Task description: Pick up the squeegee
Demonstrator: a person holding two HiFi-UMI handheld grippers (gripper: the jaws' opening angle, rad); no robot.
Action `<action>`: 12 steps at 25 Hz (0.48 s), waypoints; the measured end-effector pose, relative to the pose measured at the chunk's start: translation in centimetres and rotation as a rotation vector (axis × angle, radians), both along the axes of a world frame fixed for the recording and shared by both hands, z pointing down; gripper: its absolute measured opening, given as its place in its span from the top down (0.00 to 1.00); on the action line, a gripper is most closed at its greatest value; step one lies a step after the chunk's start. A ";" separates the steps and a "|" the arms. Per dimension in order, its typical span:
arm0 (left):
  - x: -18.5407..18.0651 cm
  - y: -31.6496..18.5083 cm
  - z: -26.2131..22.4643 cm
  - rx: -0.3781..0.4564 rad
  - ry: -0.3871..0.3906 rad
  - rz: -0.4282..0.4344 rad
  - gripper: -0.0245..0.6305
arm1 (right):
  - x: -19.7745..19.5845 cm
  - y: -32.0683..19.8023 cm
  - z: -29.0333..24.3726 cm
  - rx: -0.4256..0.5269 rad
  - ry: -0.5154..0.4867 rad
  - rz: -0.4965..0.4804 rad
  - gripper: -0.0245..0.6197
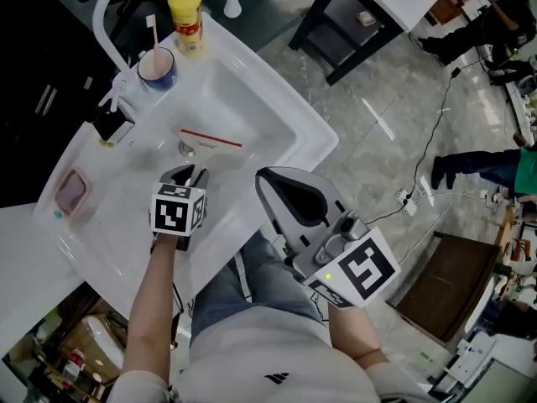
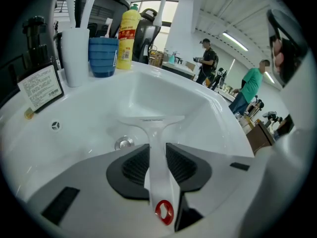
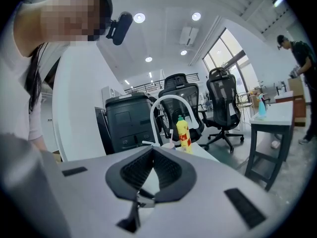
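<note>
Although the right gripper (image 1: 267, 179) hangs off the front edge of the sink (image 1: 312, 129), jaws pressed together on nothing, the left gripper (image 1: 188, 173) is nearer. It pinches the squeegee (image 1: 211, 143) by its handle, which points straight ahead from the jaws. The blade lies crosswise over the basin beside the drain (image 1: 186, 149).
</note>
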State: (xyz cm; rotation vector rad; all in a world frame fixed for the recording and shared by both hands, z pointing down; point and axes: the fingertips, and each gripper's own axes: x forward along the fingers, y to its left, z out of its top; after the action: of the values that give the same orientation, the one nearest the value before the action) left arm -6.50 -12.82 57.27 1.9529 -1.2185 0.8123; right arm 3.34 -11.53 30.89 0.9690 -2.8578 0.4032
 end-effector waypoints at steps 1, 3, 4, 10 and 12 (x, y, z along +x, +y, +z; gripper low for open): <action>0.0 0.0 -0.4 0.009 0.004 -0.003 0.79 | -0.1 0.0 -0.1 0.002 0.000 -0.004 0.95; 0.1 0.0 -1.2 0.027 0.014 -0.008 0.79 | -0.4 0.1 -0.1 0.004 0.001 -0.013 0.95; 0.1 0.0 -1.7 0.036 0.020 -0.010 0.79 | -0.6 0.2 -0.1 0.005 0.001 -0.017 0.95; 0.1 0.2 -4.6 0.097 0.050 -0.024 0.79 | -1.6 0.4 -0.5 0.012 -0.004 -0.045 0.95; 0.1 0.3 -5.6 0.118 0.058 -0.030 0.79 | -1.9 0.4 -0.6 0.014 -0.007 -0.058 0.95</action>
State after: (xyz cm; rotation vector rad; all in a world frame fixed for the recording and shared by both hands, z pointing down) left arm -6.44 -12.48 51.66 2.0330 -1.2842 0.6778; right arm 1.43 -11.15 30.25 0.8868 -2.8912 0.3823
